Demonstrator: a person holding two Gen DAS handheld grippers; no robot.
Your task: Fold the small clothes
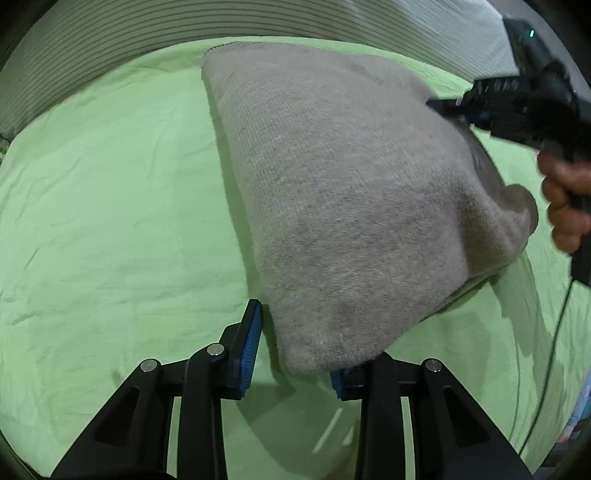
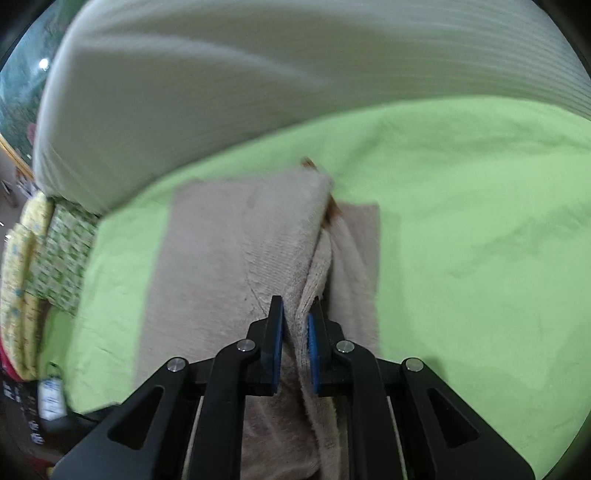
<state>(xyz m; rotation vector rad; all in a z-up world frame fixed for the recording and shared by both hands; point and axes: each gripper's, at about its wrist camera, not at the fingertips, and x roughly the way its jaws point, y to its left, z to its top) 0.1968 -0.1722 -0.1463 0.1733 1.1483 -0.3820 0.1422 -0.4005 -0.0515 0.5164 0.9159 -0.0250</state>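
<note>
A grey knitted garment [image 1: 351, 184] is lifted off the green sheet [image 1: 110, 221], and its lower corner hangs between the fingers of my left gripper [image 1: 295, 350]. The left pad stands a little apart from the cloth, with green showing in the gap; the cloth covers the right finger. My right gripper [image 1: 461, 107], held in a hand [image 1: 565, 199], pinches the garment's right edge. In the right wrist view the right gripper [image 2: 295, 332] is shut on a raised fold of the garment [image 2: 229, 258], which otherwise lies on the sheet [image 2: 480, 240].
Striped pale bedding [image 1: 147, 29] [image 2: 221, 92] rises along the far side of the sheet. A yellow-green patterned cloth [image 2: 44, 258] sits at the left edge of the bed. A thin cable [image 1: 554, 332] hangs from the right gripper.
</note>
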